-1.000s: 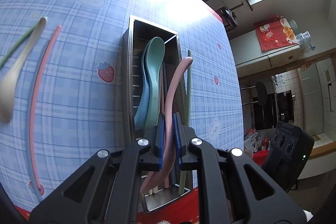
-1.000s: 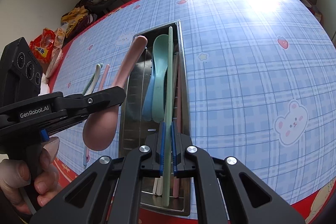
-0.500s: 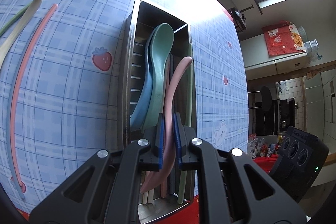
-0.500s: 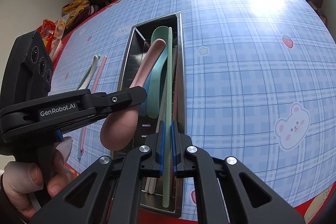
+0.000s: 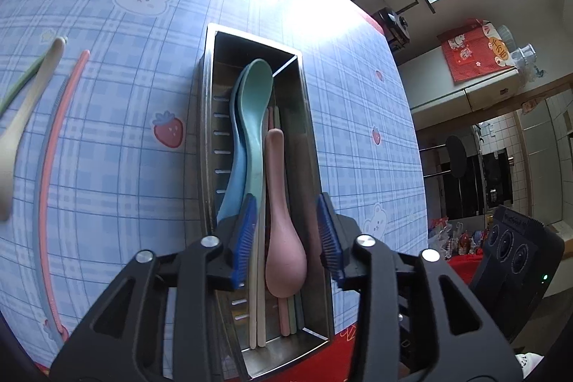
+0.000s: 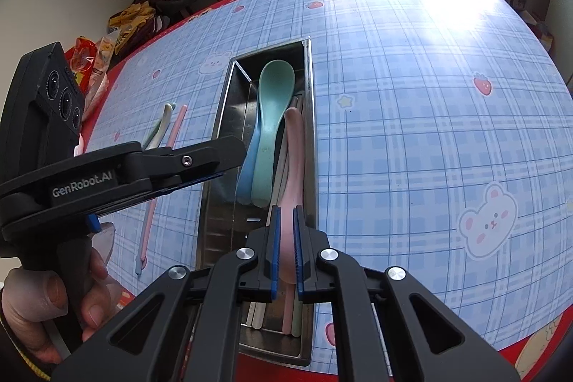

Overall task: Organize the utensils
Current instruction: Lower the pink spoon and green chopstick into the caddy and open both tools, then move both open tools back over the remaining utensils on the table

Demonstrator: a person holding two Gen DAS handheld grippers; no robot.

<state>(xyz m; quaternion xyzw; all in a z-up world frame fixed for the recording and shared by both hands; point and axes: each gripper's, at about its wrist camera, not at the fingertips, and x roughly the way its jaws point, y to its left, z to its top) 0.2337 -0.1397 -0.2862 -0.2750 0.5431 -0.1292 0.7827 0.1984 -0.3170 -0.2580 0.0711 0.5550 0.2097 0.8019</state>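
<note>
A steel utensil tray [image 5: 206, 138] [image 6: 224, 106] sits on the blue plaid tablecloth. In it lie a teal spoon [image 5: 256, 102] [image 6: 274, 95], a blue spoon [image 5: 232, 181] [image 6: 247, 174], a pink spoon [image 5: 283, 238] [image 6: 295, 145] and several chopsticks [image 5: 258, 310] [image 6: 258, 310]. My left gripper [image 5: 286, 238] is open above the pink spoon, which rests in the tray. My right gripper [image 6: 285, 253] hovers over the tray's near end with its jaws a narrow gap apart and nothing held; the pink spoon shows through the gap.
Left of the tray on the cloth lie a cream spoon [image 5: 21, 120] [image 6: 161, 127], a green chopstick [image 5: 19, 83] and a pink and a blue chopstick [image 5: 53, 167] [image 6: 161, 174]. Snack bags [image 6: 104, 59] lie off the table's far left. The red table edge [image 6: 519, 346] is near.
My left gripper has opened and let the pink spoon down into the tray. My right gripper has let go of the green chopstick, which now lies in the tray.
</note>
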